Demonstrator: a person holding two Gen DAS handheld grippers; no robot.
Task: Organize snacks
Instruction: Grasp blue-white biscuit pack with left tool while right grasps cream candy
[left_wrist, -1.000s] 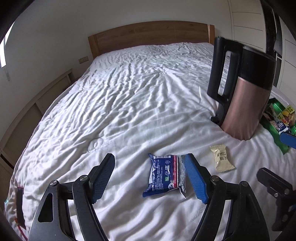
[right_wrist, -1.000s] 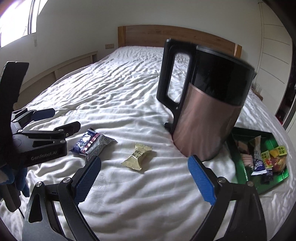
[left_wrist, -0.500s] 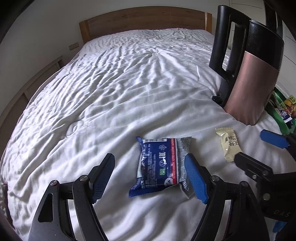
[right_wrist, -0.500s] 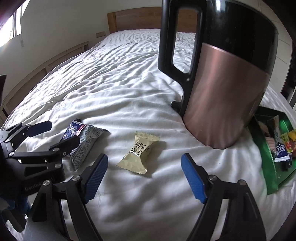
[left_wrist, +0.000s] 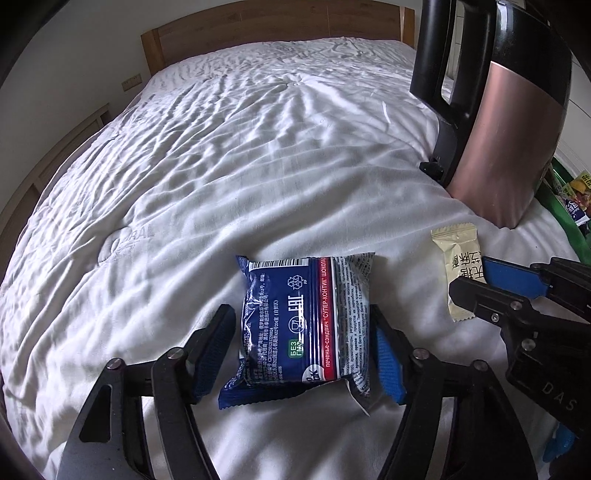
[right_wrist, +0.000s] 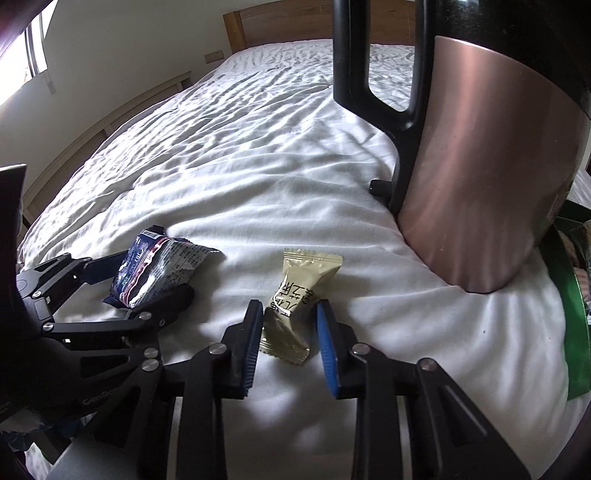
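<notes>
A bed (left_wrist: 258, 155) fills the room's middle, under a wrinkled white quilt (right_wrist: 229, 162) with a pressed logo at 9 o'clock in the left view. A wooden headboard (left_wrist: 273, 26) stands at 12 o'clock against a pale wall (left_wrist: 74, 48), which carries a socket plate (left_wrist: 132, 82) at 11 o'clock. A low wooden ledge (right_wrist: 122, 110) runs along the side at 10 o'clock. Daylight comes from a window (right_wrist: 37, 48) at 10 o'clock in the right view.

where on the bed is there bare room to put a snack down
Bare sheet runs from the blue packet to the headboard, left of the kettle. Crowded: the near right, around the beige candy, both grippers and the green tray.
</notes>
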